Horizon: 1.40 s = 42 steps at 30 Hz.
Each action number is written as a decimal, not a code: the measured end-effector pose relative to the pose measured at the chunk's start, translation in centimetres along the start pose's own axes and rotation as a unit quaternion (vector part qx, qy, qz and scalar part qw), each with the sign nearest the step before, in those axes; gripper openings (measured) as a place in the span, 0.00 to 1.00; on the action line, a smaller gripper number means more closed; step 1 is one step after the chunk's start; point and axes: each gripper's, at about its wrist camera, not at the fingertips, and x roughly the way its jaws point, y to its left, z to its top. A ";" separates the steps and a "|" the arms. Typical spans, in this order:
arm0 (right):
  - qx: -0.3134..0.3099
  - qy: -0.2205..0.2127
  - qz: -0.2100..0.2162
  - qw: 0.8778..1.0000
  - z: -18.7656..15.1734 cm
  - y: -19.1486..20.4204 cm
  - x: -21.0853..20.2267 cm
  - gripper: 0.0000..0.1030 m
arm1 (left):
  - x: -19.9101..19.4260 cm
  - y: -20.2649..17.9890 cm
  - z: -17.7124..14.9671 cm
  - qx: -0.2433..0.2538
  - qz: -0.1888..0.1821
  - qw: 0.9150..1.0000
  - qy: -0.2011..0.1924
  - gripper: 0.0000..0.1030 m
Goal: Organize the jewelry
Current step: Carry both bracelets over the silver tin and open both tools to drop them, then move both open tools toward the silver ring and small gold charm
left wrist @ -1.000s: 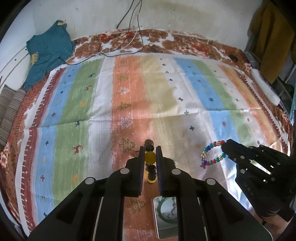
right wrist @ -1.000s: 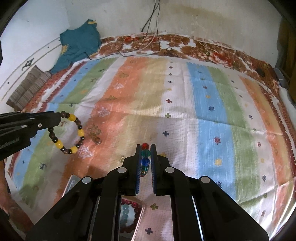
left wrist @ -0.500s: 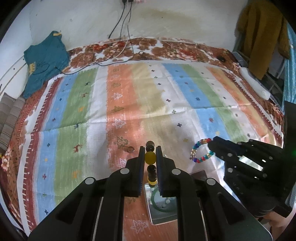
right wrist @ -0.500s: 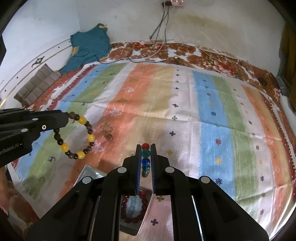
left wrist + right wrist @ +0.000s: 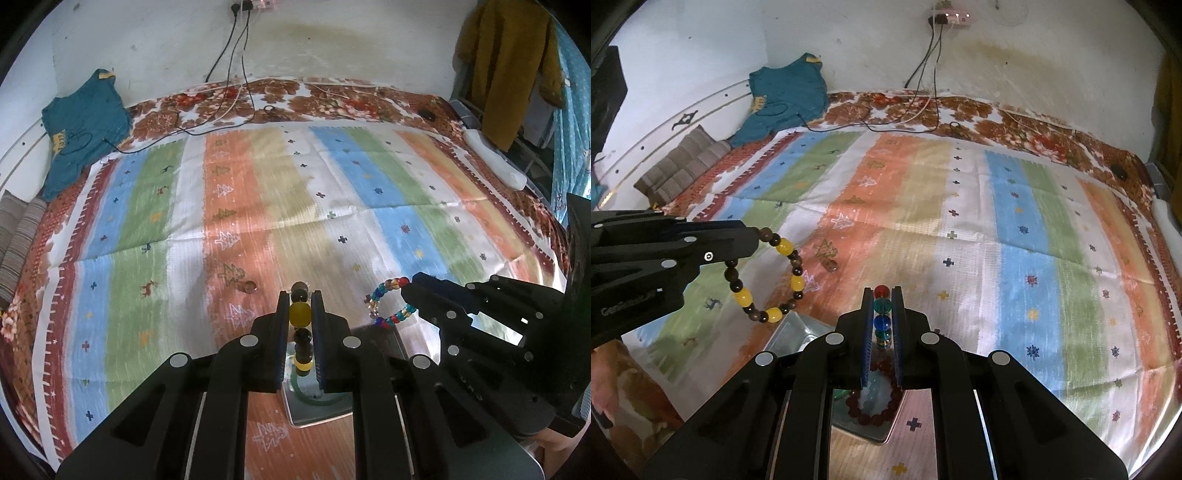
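Observation:
My left gripper is shut on a brown and yellow bead bracelet, held in the air; the bracelet hangs as a loop in the right wrist view. My right gripper is shut on a multicoloured bead bracelet, also seen beside its fingertips in the left wrist view. A metal tray lies under both grippers; it holds a dark red bead bracelet and a green ring-shaped piece. A small ring lies on the striped cloth.
The striped cloth covers a bed with a floral sheet. A teal shirt and black cables lie at the back. Folded striped cushions sit at the left. A white object lies at the right edge.
Both grippers have risen and pulled back with their bracelets; the tray has come into view beneath them and more of the wall shows.

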 end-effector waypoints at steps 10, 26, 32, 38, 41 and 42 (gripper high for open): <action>-0.006 0.001 0.007 1.000 -1.1 0.4 -1.1 0.10 | -1.3 -1.0 -1.6 0.011 -0.012 1.000 -0.005 0.11; -0.004 0.016 0.007 1.000 -2.1 0.4 -1.5 0.11 | -1.8 -0.8 -3.3 0.005 -0.009 1.000 0.002 0.12; 0.017 0.032 -0.004 0.999 -2.2 -0.6 -0.8 0.26 | -1.8 0.2 -3.0 -0.014 0.002 1.000 0.003 0.20; 0.019 0.047 -0.005 0.999 -2.2 -0.8 0.0 0.29 | -1.0 1.4 -2.8 -0.031 0.018 0.999 0.016 0.30; 0.018 0.050 -0.004 0.999 -2.0 -0.8 0.2 0.36 | -0.2 2.4 -2.5 -0.046 0.029 0.998 0.027 0.36; 0.017 0.051 -0.003 0.999 -1.9 -0.7 0.3 0.37 | 0.1 2.8 -2.3 -0.053 0.033 0.998 0.031 0.38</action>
